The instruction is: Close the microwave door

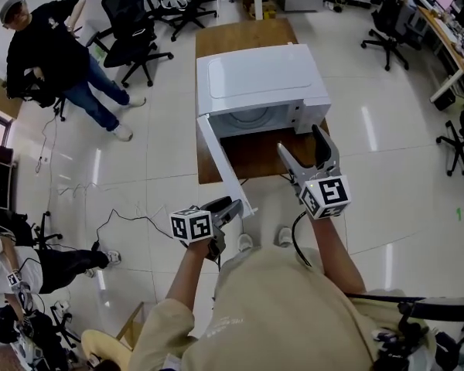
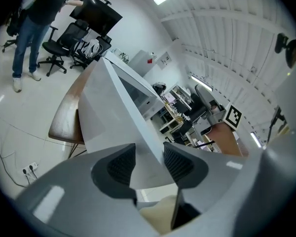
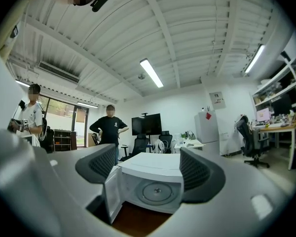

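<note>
**Microwave door wide open, left claw on its free edge**

The white microwave (image 1: pixel 259 79) sits on a brown wooden table (image 1: pixel 243 33) in the upper middle of the head view. Its cavity faces the lower edge of the frame. The microwave door (image 1: pixel 224 165) is hinged at the cavity's left side. It stands swung fully out, running as a narrow white strip down and slightly right, past the table's near edge and over the floor.

The left gripper (image 1: pixel 230 205) is at the door's far end, in the lower middle of the frame. In the left gripper view, the door's free edge passes between the two dark pads (image 2: pixel 119 166) and fills the gap, so the claw is clenched on the door.

The right gripper (image 1: pixel 298 141) hovers to the right of the door, over the table's front edge and just below the cavity's right side. Its jaws are spread wide and grasp nothing. In the right gripper view, the cavity and its round turntable (image 3: pixel 157 193) show through the gap, well beyond the jaws.

A person in dark clothes (image 1: pixel 58 52) stands in the upper left of the head view, beside black office chairs (image 1: pixel 135 22).
</note>
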`<state>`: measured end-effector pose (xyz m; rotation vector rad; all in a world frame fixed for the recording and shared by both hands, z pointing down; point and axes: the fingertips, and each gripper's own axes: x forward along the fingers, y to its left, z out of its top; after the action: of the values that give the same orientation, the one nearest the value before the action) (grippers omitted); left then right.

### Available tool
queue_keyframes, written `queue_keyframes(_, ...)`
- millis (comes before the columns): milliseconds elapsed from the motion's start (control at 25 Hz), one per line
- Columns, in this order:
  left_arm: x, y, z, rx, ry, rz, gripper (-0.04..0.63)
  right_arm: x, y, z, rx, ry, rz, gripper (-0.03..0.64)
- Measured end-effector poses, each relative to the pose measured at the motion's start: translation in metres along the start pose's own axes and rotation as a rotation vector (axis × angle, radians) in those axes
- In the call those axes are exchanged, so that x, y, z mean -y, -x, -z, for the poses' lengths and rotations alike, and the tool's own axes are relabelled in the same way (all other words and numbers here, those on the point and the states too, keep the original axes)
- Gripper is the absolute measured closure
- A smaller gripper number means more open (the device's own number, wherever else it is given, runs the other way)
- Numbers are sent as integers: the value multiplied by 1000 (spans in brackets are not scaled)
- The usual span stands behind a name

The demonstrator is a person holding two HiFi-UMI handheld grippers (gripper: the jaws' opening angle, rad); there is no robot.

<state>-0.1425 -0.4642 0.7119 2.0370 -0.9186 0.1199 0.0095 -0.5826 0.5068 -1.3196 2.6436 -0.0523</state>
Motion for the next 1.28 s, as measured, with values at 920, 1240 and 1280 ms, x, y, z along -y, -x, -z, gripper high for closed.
queue_keyframes(920, 58, -107, -60, 122, 36, 8, 440, 55, 38, -32, 13, -7, 128, 219)
queue_keyframes(1240, 47, -132, -85, 217, 221, 1, 488, 63, 41, -32, -1, 2, 149, 221)
queue_keyframes(1280, 44, -134, -88, 227, 233, 1, 489, 64, 42, -31, -4, 0, 155, 221)
